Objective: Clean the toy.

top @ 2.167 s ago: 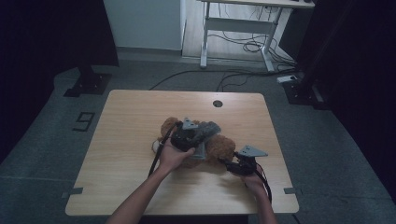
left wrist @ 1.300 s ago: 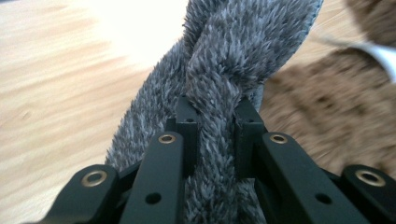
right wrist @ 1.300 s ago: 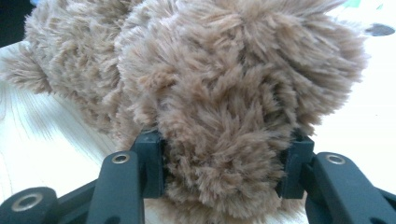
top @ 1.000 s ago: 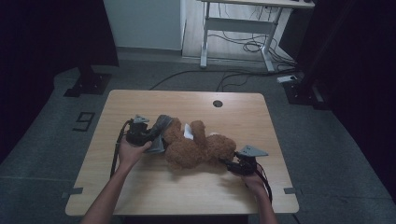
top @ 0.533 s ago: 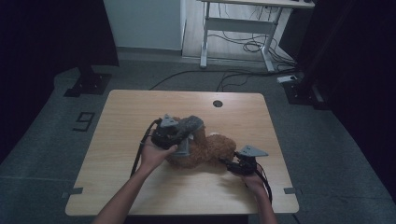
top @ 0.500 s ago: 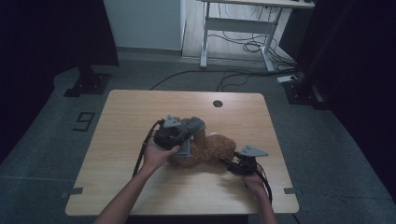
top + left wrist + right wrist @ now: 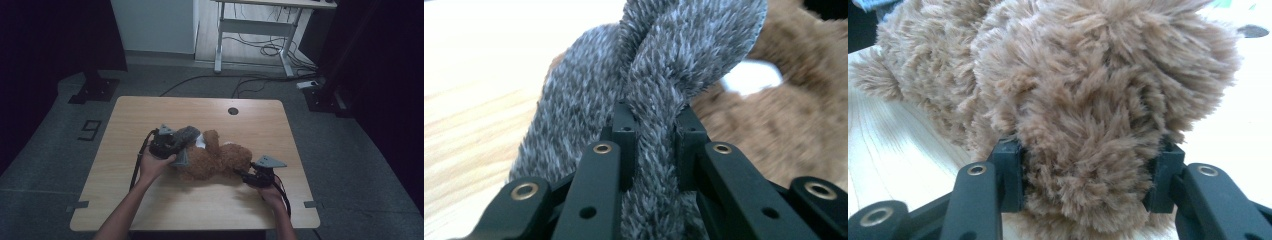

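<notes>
A brown teddy bear (image 7: 216, 160) lies on its side in the middle of the wooden table (image 7: 150, 112). My left gripper (image 7: 176, 145) is at the bear's left end, shut on a strip of grey fuzzy cloth (image 7: 188, 133). In the left gripper view the grey cloth (image 7: 659, 80) rises pinched between the jaws of the left gripper (image 7: 655, 122), with the bear (image 7: 784, 125) and its white tag (image 7: 751, 80) behind. My right gripper (image 7: 247, 175) is shut on the bear's right end. In the right gripper view a round plush part (image 7: 1098, 100) is squeezed between the jaws of the right gripper (image 7: 1089, 152).
A dark round hole (image 7: 233, 110) sits near the table's far edge. Bare tabletop lies to the left and in front of the bear. Beyond the table stand a white desk frame (image 7: 250, 30) and floor cables (image 7: 260, 80).
My left gripper carried the grey cloth rightward over the bear, then came back a little to the left. The right gripper and the bear's right end stayed put.
</notes>
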Available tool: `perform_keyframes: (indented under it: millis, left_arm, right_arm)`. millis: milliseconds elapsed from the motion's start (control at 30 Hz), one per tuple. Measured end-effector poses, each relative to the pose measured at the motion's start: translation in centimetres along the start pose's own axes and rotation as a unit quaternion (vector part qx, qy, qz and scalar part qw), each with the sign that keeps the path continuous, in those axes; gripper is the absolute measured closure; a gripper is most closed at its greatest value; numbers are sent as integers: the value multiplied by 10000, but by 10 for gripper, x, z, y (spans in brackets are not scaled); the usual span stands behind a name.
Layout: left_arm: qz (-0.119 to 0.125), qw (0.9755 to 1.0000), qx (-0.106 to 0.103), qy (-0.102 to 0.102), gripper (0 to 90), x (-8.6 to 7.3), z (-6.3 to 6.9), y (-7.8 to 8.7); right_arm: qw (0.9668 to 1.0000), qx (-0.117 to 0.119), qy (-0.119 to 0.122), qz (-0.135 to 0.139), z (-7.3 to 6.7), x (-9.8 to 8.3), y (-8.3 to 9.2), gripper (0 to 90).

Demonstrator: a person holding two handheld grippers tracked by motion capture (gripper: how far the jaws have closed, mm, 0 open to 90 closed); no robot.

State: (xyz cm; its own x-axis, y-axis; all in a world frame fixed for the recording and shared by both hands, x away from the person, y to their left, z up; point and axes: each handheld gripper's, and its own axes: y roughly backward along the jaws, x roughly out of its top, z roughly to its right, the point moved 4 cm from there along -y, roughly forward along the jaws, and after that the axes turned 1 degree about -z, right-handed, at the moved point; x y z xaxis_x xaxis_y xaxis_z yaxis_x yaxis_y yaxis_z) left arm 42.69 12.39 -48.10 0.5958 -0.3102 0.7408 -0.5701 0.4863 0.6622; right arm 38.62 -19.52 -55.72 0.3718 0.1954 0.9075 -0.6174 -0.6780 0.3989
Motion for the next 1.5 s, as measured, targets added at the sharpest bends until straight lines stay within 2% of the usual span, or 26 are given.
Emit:
perform_keyframes:
  millis: [133, 267, 333, 467, 533, 600, 733, 833, 967, 1067, 1267, 1367, 1467, 1500]
  left_arm:
    - [10, 10000, 70, -21, 763, -3, -3, 1]
    - [53, 9994, 212, -258, 763, 9, 6, 5]
    - [117, 9991, 223, -353, 763, 20, 14, 7]
    - [277, 9990, 64, -346, 762, 40, 27, 4]
    - [226, 9992, -43, -339, 762, 44, 34, -2]
    - [64, 9993, -137, -348, 761, 45, 40, -15]
    - [-23, 9993, -262, -276, 759, 38, 42, -26]
    - [35, 9990, -361, -252, 762, 30, 41, -23]
    - [84, 9987, -380, -340, 767, 17, 43, -18]
    - [215, 9983, -376, -379, 768, 7, 45, -15]
    - [364, 9979, -300, -441, 770, -5, 49, -8]
    - [413, 9975, -317, -479, 771, -9, 51, -4]
    - [434, 9968, -255, -615, 771, -13, 54, 0]
    - [445, 9966, -262, -645, 771, -14, 56, 2]
  right_arm:
    - [10000, 9, -9, -2, 0, 0, 0, 479]
    - [10000, -1, -7, -18, 1, 0, 0, 479]
    - [10000, -7, -8, -18, 1, 0, 0, 479]
    - [10000, -23, 34, -27, 1, 0, 0, 478]
    - [10000, -18, 39, -35, 1, 0, 1, 479]
    - [10000, -17, 49, -50, 1, 0, 1, 479]
    - [10000, -21, 56, -54, 0, 0, 1, 469]
    - [9999, -52, 72, -46, 0, 0, 1, 436]
    - [9999, -96, 95, -64, -2, -1, 1, 396]
    - [9997, -138, 176, -115, -3, 0, 3, 344]
    - [9994, 58, -264, -214, 2, 4, 10, 199]
    - [9990, 89, -440, 10, 6, 13, 22, 151]
    - [9978, 145, -587, 259, 7, 24, 30, 133]
    - [9977, 162, -570, 320, 5, 30, 32, 130]
